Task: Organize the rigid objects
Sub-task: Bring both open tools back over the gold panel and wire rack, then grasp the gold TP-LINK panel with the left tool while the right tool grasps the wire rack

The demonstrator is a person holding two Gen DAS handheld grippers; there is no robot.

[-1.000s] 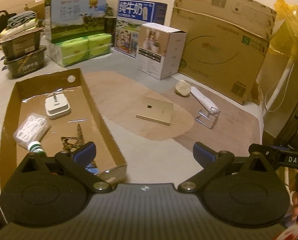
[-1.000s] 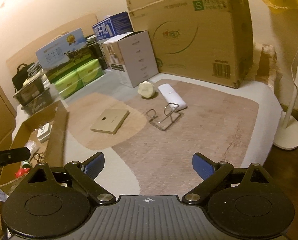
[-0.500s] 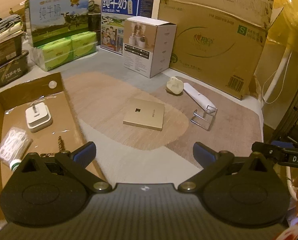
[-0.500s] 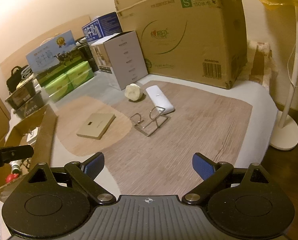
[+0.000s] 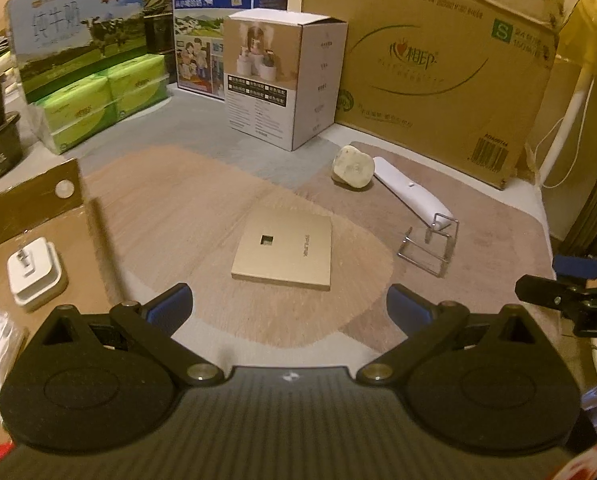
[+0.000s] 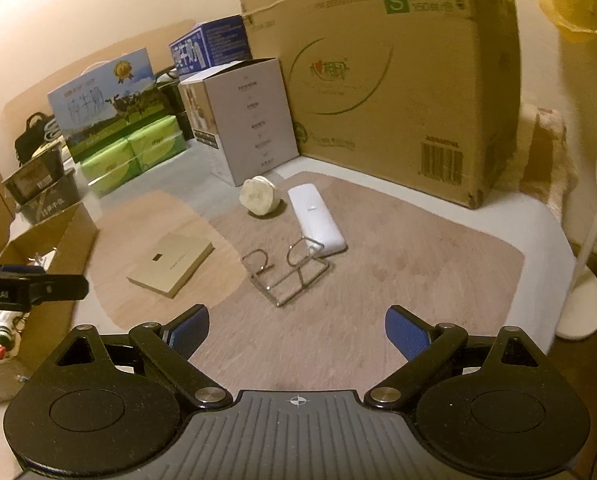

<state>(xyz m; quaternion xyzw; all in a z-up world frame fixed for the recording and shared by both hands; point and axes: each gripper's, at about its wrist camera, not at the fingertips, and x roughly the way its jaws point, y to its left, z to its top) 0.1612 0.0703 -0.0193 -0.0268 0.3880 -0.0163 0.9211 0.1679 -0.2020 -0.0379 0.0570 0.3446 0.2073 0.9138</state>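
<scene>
Both tools, left (image 5: 289, 306) and right (image 6: 297, 331), stand apart, empty. The flat gold square plate (image 5: 285, 252) looks stiff and thin; take it by its edges.

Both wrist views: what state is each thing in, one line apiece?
Left gripper: open, empty.
Right gripper: open, empty.
Gold flat box: lying flat on the mat.
Wire stand: on the mat, beside the white case.
White case: lying flat.
White lump: loose on the mat.
Cardboard tray: open.

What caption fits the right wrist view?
Open right gripper above mat, facing wire rack, white device and gold box.
</scene>
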